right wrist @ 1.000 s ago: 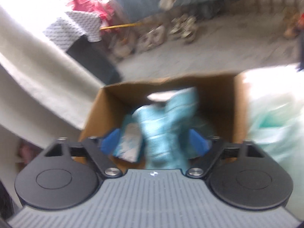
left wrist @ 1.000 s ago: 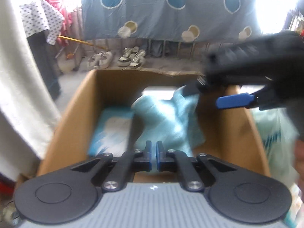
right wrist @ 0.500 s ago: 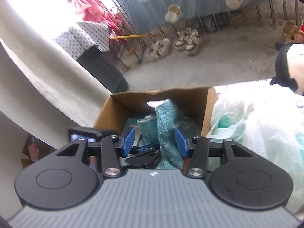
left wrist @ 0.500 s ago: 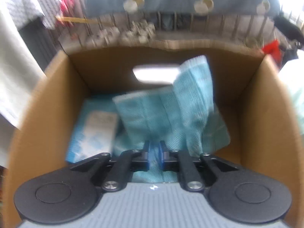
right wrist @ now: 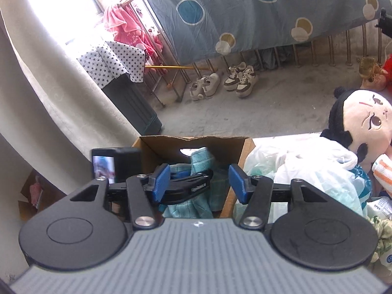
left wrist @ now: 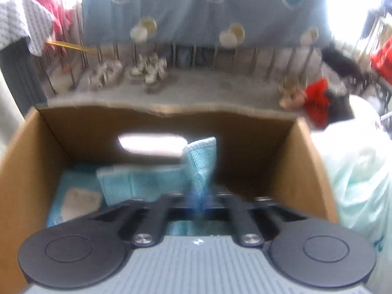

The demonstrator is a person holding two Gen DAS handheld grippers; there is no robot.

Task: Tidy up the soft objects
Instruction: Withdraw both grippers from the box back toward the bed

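A teal knitted cloth (left wrist: 147,183) lies in an open cardboard box (left wrist: 29,152), one corner standing up against the far wall. My left gripper (left wrist: 198,202) is low inside the box; its fingertips are blurred and seem shut on the cloth. My right gripper (right wrist: 199,180) is open and empty, held back above the box (right wrist: 242,152). The left gripper body (right wrist: 186,186) shows between its fingers, over the cloth (right wrist: 199,158).
A flat blue packet (left wrist: 76,196) lies at the box's left. White plastic bags (right wrist: 316,171) and a plush doll (right wrist: 365,122) lie right of the box. Shoes (right wrist: 240,79), a railing with a blue spotted sheet (right wrist: 245,12) and a curtain (right wrist: 49,112) stand beyond.
My right gripper has let go of the cloth and pulled back and up from the box. My left gripper has gone down into the box onto the cloth.
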